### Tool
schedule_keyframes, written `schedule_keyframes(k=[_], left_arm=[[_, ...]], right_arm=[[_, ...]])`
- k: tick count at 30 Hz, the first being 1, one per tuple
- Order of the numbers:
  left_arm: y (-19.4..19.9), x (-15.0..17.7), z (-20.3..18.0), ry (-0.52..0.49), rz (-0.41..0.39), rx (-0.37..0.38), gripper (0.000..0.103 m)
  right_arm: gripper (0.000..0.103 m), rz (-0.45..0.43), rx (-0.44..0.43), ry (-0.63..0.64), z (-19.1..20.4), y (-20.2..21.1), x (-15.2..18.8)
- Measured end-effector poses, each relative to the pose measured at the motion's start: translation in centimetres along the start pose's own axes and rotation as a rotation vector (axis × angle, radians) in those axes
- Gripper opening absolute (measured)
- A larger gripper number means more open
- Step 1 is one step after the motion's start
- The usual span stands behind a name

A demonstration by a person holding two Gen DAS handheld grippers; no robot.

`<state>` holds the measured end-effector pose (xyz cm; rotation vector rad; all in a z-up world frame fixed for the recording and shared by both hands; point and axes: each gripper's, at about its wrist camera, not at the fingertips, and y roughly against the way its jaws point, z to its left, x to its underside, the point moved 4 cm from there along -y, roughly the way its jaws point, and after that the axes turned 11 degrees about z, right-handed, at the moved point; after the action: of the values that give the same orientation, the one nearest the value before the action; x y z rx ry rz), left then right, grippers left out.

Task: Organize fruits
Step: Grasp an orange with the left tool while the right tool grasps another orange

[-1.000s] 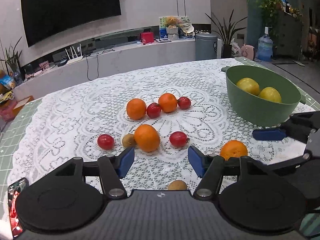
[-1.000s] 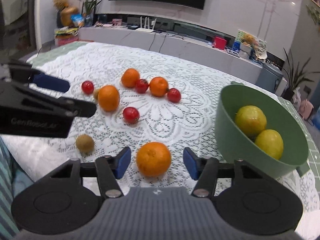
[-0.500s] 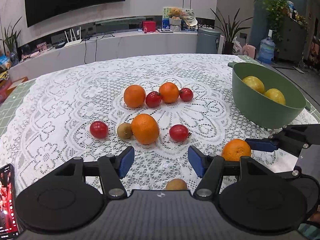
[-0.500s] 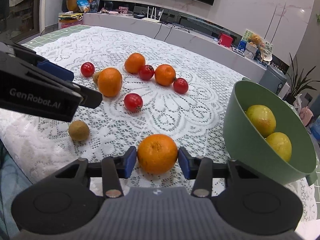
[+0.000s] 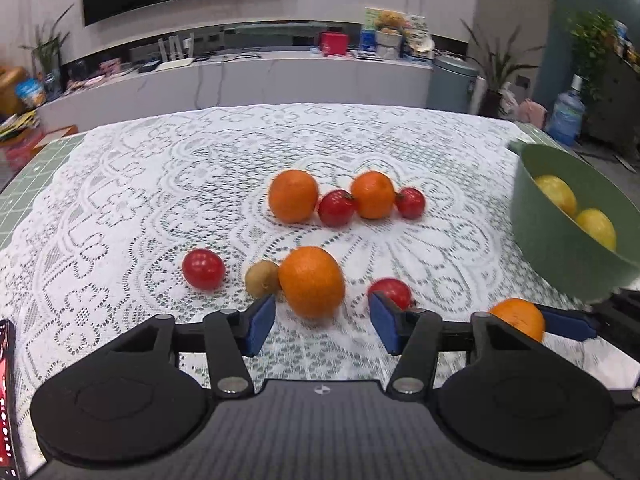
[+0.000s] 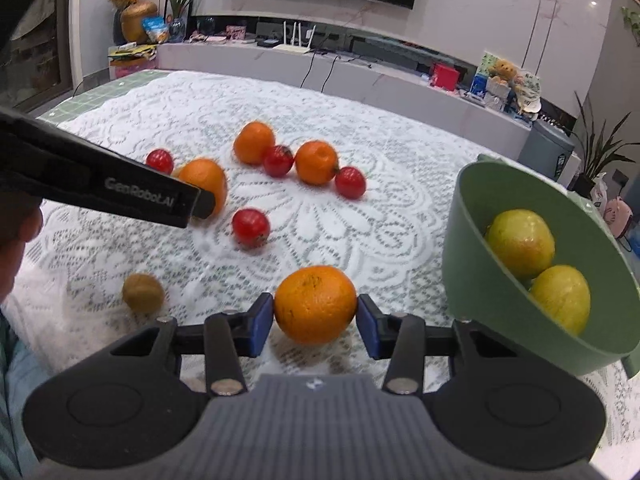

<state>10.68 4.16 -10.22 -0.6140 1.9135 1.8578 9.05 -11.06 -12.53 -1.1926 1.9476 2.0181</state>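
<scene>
Fruits are being gathered: an orange (image 6: 315, 304) is clamped in the right claw (image 6: 315, 322) for lifting into the green bowl (image 6: 472, 264), while the left claw (image 5: 322, 322), empty and half open, has just been narrowing around another orange (image 5: 311, 281).

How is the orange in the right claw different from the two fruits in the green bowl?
The held orange is deep orange; the bowl fruits are yellow-green. The orange sits between the right claw pads over the lace cloth; the bowl fruits lie loose inside the green bowl. All are round.

White lace tablecloth (image 6: 400, 168), openwork; matt green plastic bowl (image 6: 460, 240); dimpled orange (image 6: 315, 304) between blue pads (image 6: 262, 322).
</scene>
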Motion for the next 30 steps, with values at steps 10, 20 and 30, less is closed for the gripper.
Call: schedule_keyframes(k=[10, 20, 30], left_arm=[[-1.3, -1.5, 0.6, 0.088, 0.022, -0.017, 0.052], [-1.6, -2.1, 0.5, 0.123, 0.027, -0.008, 0.043], [-0.4, -1.6, 0.3, 0.118, 0.009, 0.013, 0.041]], right_arm=[[0.043, 0.006, -0.002, -0.015, -0.9, -1.1, -0.5], [0.043, 0.022, -0.012, -0.023, -1.3, -1.7, -0.4], [0.043, -0.007, -0.016, -0.027, -1.5, -0.7, -0.4]])
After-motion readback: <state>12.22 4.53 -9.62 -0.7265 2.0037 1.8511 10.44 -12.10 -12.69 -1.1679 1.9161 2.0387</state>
